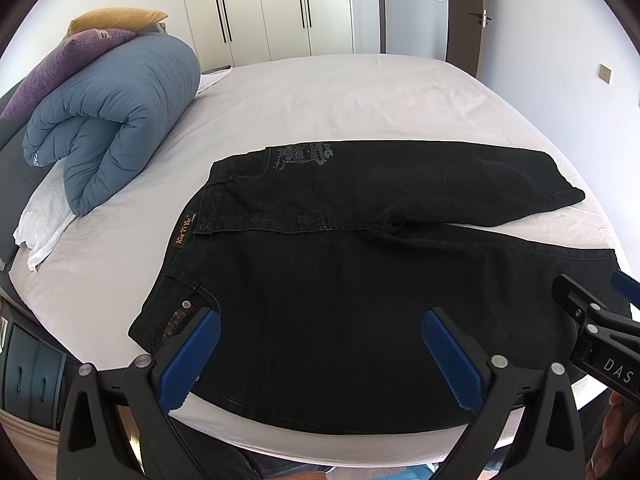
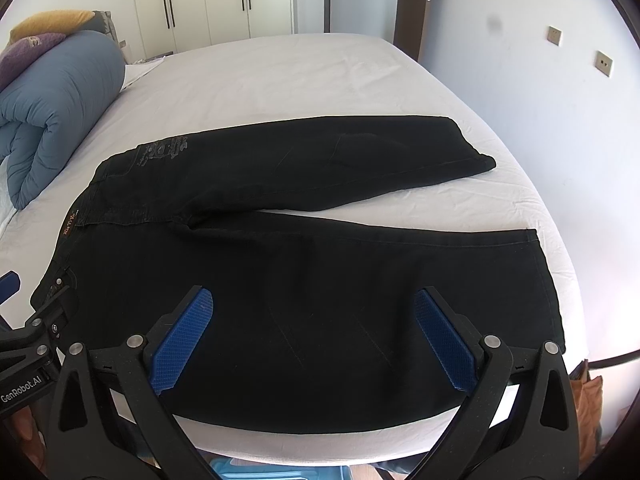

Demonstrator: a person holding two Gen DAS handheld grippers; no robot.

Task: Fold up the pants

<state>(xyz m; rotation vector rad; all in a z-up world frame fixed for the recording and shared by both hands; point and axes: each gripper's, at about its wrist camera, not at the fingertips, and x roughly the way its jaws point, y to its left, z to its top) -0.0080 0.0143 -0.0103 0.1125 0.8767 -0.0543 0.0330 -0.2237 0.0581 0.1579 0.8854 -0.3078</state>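
Black jeans [image 1: 320, 280] lie flat on the white bed, waistband to the left, both legs spread out to the right; they also show in the right wrist view [image 2: 300, 280]. The far leg [image 2: 340, 160] and the near leg [image 2: 440, 272] lie apart in a V. My left gripper [image 1: 320, 344] is open and empty, held above the near hip and thigh. My right gripper [image 2: 314, 328] is open and empty above the near leg. The right gripper also shows at the right edge of the left wrist view [image 1: 592, 312], and the left gripper at the left edge of the right wrist view [image 2: 28, 320].
A rolled blue duvet [image 1: 116, 128] with purple and yellow pillows [image 1: 68, 60] lies at the bed's far left. The white bed sheet [image 1: 340, 104] stretches beyond the jeans. White wardrobes [image 1: 264, 8] and a door stand behind the bed. A wall lies to the right.
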